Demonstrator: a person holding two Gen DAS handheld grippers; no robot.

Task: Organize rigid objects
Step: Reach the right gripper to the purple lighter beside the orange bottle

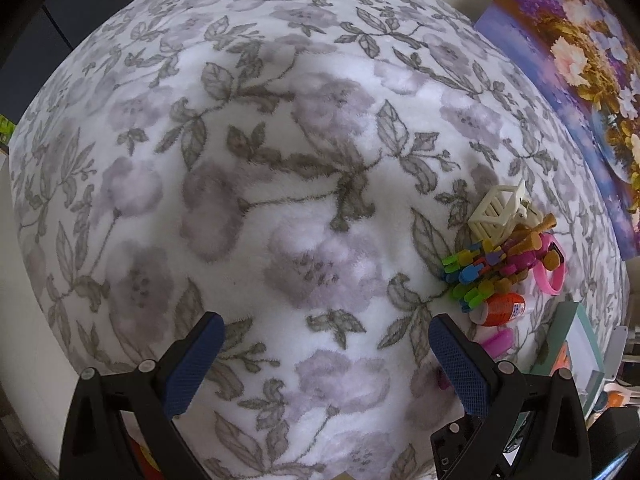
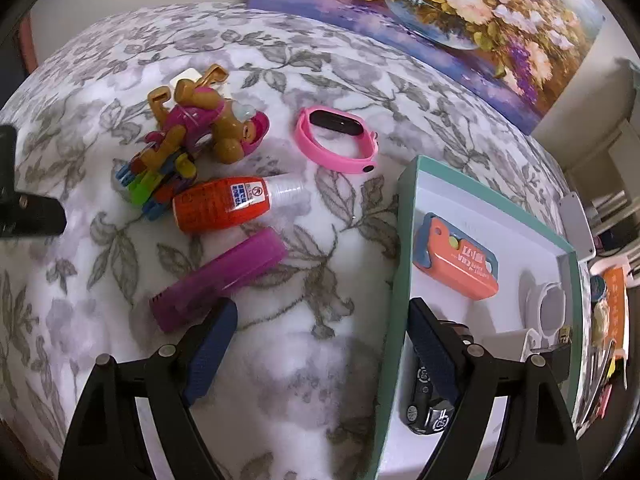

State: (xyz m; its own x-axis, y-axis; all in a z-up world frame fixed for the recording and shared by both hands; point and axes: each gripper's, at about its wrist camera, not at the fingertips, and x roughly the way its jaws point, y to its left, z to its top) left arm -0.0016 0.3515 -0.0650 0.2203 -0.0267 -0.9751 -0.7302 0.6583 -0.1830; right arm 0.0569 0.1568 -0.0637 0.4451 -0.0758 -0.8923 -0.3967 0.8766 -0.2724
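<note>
Your left claw (image 1: 324, 364) hangs spread apart over the bare floral blanket (image 1: 280, 160). Your right claw (image 2: 320, 356) is spread too, empty, straddling the teal box (image 2: 404, 216) edge. The purple case (image 2: 218, 278), orange bottle (image 2: 224, 204) and pink band (image 2: 336, 140) lie loose beside the box.

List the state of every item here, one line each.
left gripper: open, empty
right gripper: open, empty
teal box: open, lidless
orange bottle: lying down, capped
purple case: lying flat, closed
pink wristband: clasped, screen dark
toy car: in box
</note>
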